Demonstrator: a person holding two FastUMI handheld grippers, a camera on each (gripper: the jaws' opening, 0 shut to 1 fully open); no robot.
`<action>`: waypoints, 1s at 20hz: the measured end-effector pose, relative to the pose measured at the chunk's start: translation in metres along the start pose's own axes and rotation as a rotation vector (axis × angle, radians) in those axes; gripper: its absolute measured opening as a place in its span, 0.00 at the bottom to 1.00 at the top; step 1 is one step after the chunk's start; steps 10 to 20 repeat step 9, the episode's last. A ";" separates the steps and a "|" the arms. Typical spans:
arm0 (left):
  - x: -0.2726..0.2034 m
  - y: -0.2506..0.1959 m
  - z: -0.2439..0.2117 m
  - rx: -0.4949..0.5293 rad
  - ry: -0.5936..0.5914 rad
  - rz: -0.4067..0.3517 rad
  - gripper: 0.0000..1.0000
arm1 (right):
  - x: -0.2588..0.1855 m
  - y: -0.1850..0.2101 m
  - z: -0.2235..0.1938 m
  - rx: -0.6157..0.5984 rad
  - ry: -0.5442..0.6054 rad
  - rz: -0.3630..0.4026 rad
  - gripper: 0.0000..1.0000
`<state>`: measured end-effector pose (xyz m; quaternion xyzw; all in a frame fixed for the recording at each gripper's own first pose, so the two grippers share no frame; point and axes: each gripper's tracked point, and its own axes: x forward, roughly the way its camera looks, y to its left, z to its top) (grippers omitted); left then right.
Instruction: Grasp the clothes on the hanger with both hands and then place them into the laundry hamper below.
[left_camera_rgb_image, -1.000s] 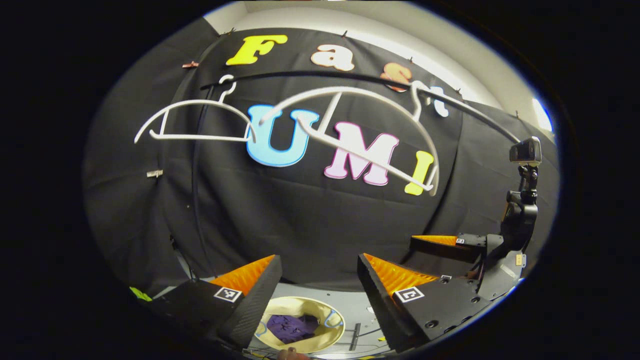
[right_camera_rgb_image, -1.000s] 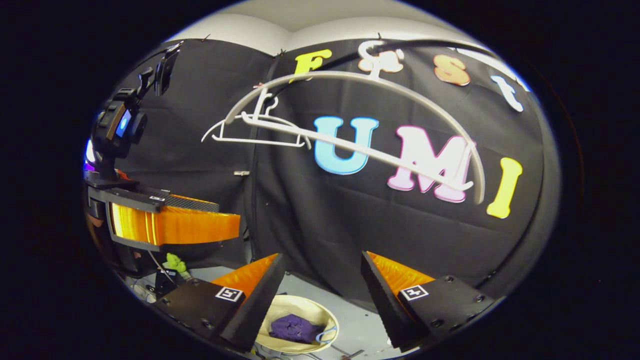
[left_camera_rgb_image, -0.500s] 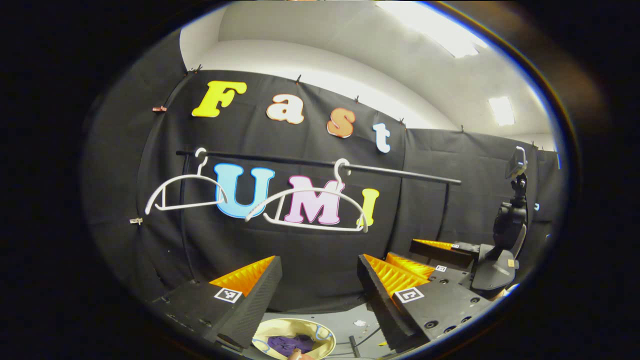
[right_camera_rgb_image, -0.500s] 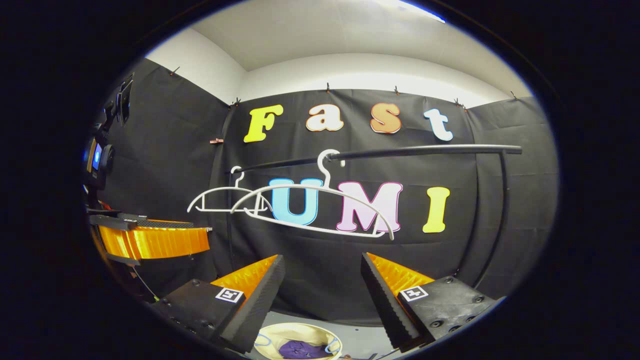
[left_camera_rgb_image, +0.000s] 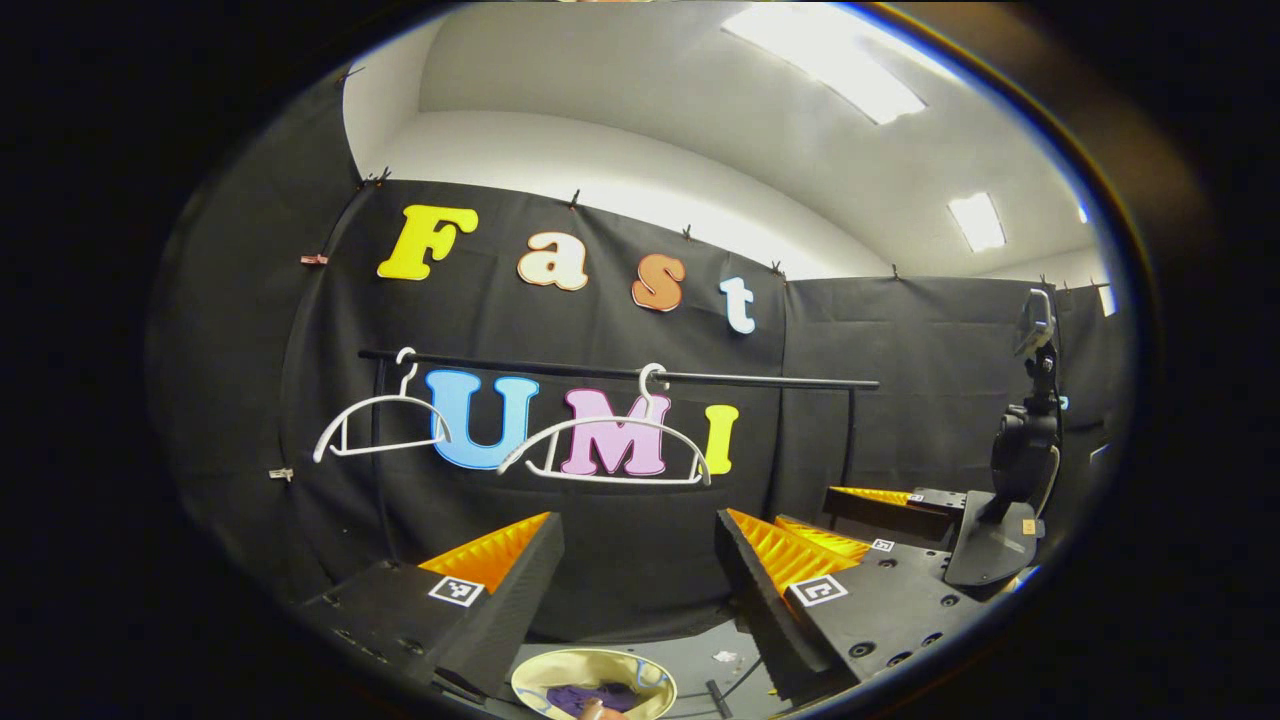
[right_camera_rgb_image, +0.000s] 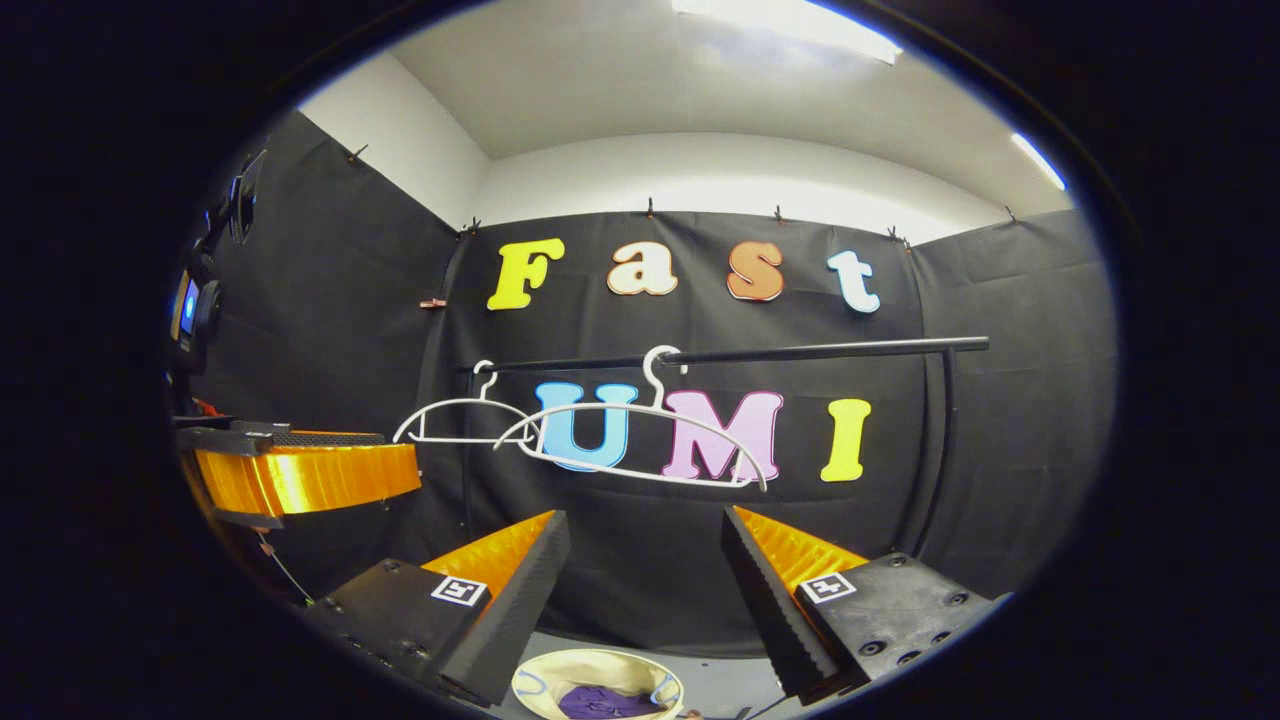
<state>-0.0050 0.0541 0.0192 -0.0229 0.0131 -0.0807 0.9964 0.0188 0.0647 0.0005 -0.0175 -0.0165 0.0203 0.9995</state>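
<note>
floor (left_camera_rgb_image: 735, 640): grey | hamper (right_camera_rgb_image: 540, 672) stands on it | purple clothes (right_camera_rgb_image: 598, 700) inside hamper

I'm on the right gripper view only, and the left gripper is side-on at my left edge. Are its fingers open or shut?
Observer: Open. In the left gripper view the left gripper has its fingers wide apart with nothing between them.
Operator: And how does my right gripper look from over there?
Observer: The right gripper sits to the right, lower than the rail. Its two fingers are apart and empty, and they point toward the cloth wall.
</note>
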 end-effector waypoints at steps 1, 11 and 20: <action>0.000 -0.001 0.000 0.002 0.000 0.000 0.95 | -0.001 -0.001 0.001 0.005 -0.001 -0.001 0.99; 0.008 -0.007 -0.002 0.017 0.012 0.013 0.95 | 0.002 -0.012 0.002 0.014 0.005 -0.004 0.97; 0.008 -0.007 -0.002 0.017 0.012 0.013 0.95 | 0.002 -0.012 0.002 0.014 0.005 -0.004 0.97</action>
